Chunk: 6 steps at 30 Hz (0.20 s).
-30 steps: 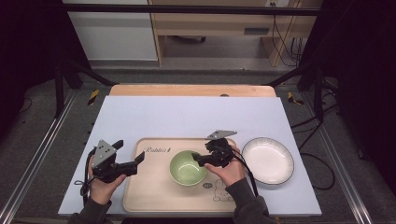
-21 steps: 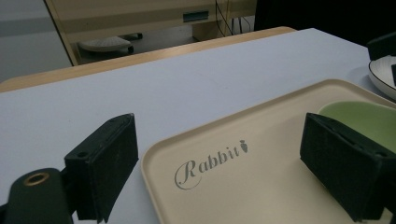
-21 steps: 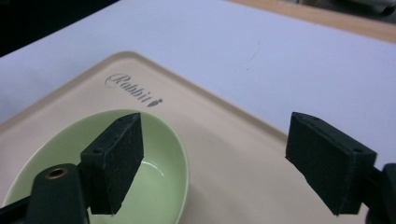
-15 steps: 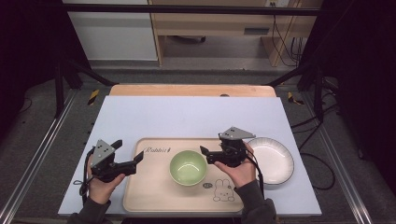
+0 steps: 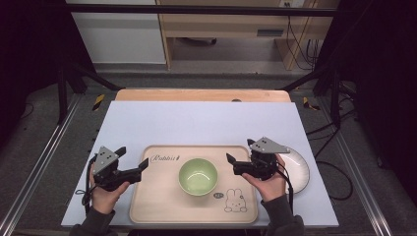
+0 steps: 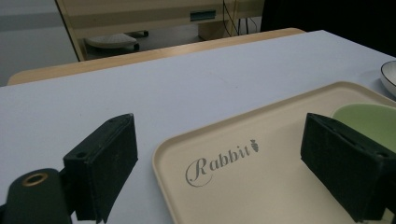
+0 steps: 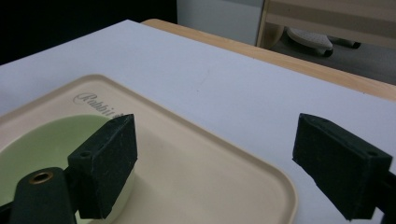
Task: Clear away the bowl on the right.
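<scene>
1. Bowl (image 5: pixel 197 176), pale green, sits upright in the middle of the tray (image 5: pixel 147 206), lower centre of the high view; it looks empty.
2. Right gripper (image 5: pixel 231 163), lower right of the high view, is just beside the bowl's right rim and apart from it. Its jaws have just been opening and now stand wide with nothing between them; in the right gripper view one pad (image 7: pixel 105 163) overlaps the bowl (image 7: pixel 42 149) at lower left, but I judge it clear of the rim.
3. Left gripper (image 5: pixel 142 164), lower left of the high view, hovers over the tray's left edge. Its jaws are spread wide and hold nothing; between them in the left gripper view lies the tray's "Rabbit" lettering (image 6: pixel 219 158).
4. Handling, as a judgement: the bowl looks like glazed ceramic or melamine, so stiff, smooth, fairly light, and likely to slip in a shallow pinch. It may chip if dropped.
5. Best hold is across the rim wall, one pad inside and one outside, at the side nearest the gripper.
6. Plate (image 5: pixel 302 169), white with a dark rim, lies right of the tray, partly behind the right hand (image 5: pixel 269 184).
7. Obstacles: the tray's raised lip, and the plate near the right hand. The table (image 5: pixel 206 123) is otherwise open.
</scene>
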Tool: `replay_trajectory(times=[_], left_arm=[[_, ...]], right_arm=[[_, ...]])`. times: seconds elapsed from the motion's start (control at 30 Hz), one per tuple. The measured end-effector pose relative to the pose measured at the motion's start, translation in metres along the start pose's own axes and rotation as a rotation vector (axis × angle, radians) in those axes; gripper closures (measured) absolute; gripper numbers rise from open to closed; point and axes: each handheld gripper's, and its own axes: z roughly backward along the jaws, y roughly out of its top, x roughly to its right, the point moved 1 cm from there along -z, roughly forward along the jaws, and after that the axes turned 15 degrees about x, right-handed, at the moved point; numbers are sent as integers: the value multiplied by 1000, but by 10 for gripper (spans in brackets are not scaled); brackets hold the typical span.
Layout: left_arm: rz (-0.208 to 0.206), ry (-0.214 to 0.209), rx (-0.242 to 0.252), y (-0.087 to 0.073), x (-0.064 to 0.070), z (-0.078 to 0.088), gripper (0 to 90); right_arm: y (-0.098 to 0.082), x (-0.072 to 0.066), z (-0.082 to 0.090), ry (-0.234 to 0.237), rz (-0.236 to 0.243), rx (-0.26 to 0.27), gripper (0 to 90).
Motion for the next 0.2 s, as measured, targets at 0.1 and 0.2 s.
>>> replay_trajectory(times=[0.1, 0.2], left_arm=[[-1, 5, -10, -2, -3, -1, 106], [0, 13, -19, -5, -6, -2, 111]], right_arm=[[-5, 4, 5, 2, 5, -14, 144], [-9, 8, 10, 3, 1, -27, 162]])
